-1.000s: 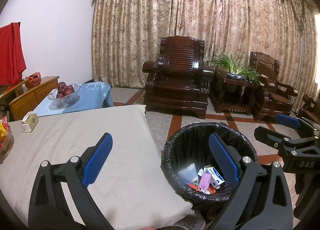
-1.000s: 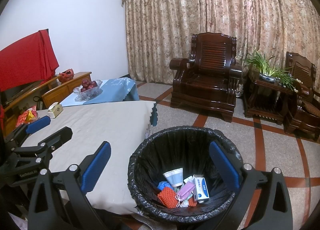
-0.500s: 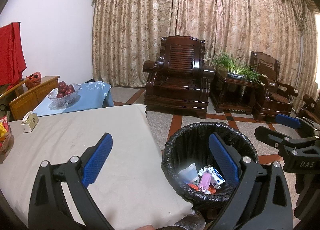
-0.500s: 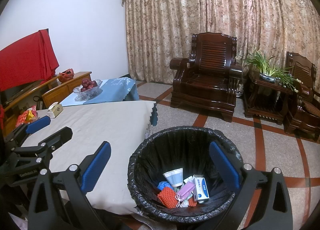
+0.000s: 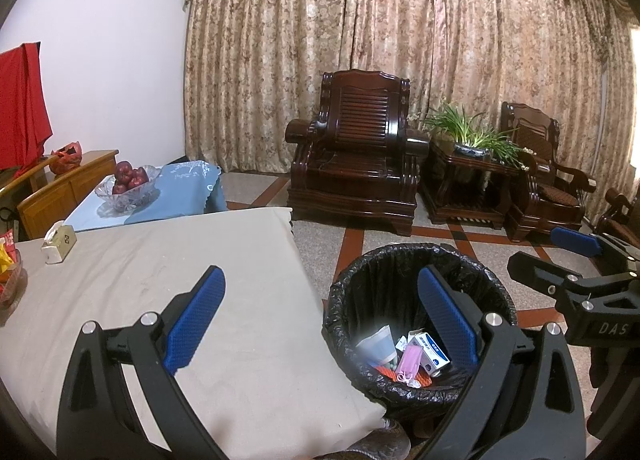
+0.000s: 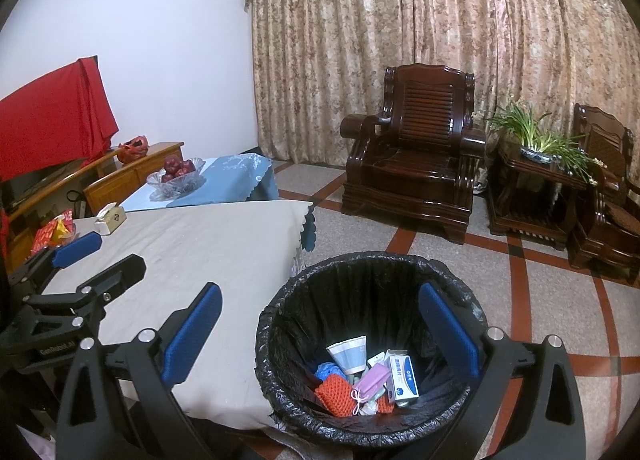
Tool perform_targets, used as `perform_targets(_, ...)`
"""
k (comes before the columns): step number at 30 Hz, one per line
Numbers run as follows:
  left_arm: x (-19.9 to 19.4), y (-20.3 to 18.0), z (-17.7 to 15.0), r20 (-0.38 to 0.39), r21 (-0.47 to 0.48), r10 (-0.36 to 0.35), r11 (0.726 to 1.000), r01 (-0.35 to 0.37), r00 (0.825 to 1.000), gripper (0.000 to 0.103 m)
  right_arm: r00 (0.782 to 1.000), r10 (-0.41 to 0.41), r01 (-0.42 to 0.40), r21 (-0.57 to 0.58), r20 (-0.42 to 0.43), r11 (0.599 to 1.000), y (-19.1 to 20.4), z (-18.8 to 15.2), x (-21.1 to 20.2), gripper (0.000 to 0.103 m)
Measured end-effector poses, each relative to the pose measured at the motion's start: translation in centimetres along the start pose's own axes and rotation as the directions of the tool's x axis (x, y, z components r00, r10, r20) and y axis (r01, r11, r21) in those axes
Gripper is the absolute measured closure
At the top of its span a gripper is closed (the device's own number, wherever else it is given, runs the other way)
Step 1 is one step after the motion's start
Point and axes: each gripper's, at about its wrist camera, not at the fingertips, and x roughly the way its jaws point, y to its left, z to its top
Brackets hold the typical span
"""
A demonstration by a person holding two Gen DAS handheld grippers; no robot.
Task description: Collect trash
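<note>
Left gripper (image 5: 320,312) held wide apart, grasping nothing, one blue pad (image 5: 195,316) over the cloth-covered counter (image 5: 160,280) and the other over the mouth of the trash bin (image 5: 416,256). Right gripper (image 6: 320,330) likewise spread and empty, poised above the same bin (image 6: 372,264), which stood on the tiled floor (image 6: 540,300) just beside the counter's corner. Lined with a black bag. Down inside: a paper cup (image 6: 349,354), a white-and-blue box (image 6: 403,376), a pink face mask (image 6: 372,382), an orange knitted piece (image 6: 334,394) and a scrap of blue (image 6: 328,372), all heaped together at the bottom. Seen at the counter's far left edge: a small tissue box (image 5: 59,246) and a dish of bright wrappers (image 5: 8,272), partly cut off. Farther back, a glass bowl of red fruit (image 5: 128,184) on a blue cloth. Dark wooden armchair (image 5: 356,156) and potted plant (image 5: 472,136) against the patterned curtains (image 5: 400,40).
</note>
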Motion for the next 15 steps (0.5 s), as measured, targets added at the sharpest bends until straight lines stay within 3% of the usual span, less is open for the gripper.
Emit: perform_targets(15,-0.3,0.2,0.1,-0.004,0.002,0.0,1.0,0.0,1.0,0.009,1.0,0.0,0.0,0.003,-0.008,1.0,-0.1,-1.1,0.2,0.006)
